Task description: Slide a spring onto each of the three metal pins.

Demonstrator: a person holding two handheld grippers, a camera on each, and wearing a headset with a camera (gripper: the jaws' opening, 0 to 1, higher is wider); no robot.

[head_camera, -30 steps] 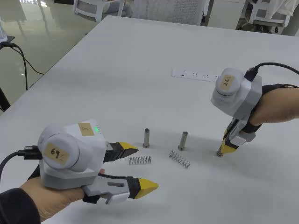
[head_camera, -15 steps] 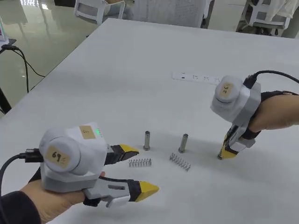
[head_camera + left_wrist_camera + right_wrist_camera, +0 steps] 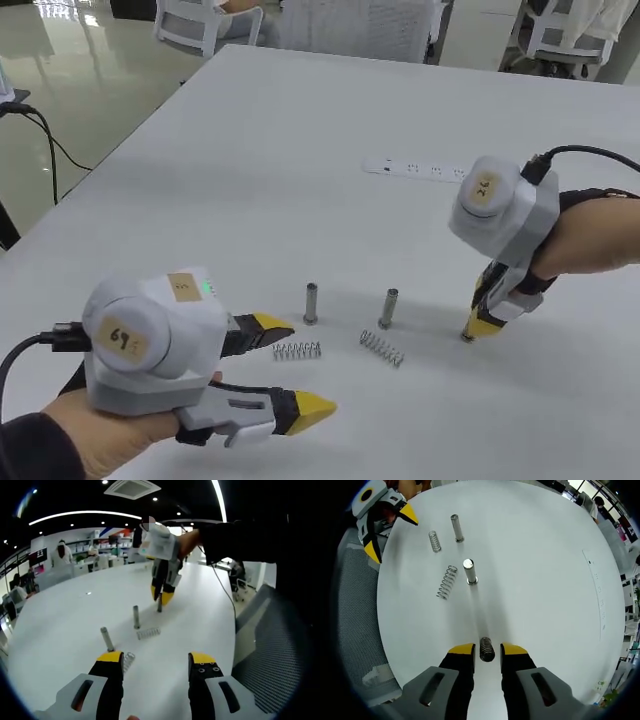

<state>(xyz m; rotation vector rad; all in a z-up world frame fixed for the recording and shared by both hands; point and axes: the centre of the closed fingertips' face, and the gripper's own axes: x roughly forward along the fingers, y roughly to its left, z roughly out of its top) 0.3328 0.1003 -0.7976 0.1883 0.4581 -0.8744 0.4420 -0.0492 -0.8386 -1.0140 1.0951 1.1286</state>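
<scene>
Two bare metal pins (image 3: 310, 303) (image 3: 388, 308) stand upright mid-table, each with a loose spring (image 3: 297, 350) (image 3: 382, 347) lying in front of it. A third pin (image 3: 486, 649) wears a spring and sits between the tips of my right gripper (image 3: 478, 325), whose jaws stand narrowly apart on either side of it with thin gaps showing. My left gripper (image 3: 290, 365) hovers open and empty at the near left, just short of the left spring (image 3: 128, 660). From the left gripper view, the right gripper (image 3: 162, 597) points down over the far pin.
A white power strip (image 3: 415, 168) lies flat on the white table (image 3: 250, 180) behind the pins. The right gripper's black cable trails off to the right. Chairs stand beyond the far table edge.
The head view has shifted slightly. Both grippers, the pins and the loose springs stand where they were.
</scene>
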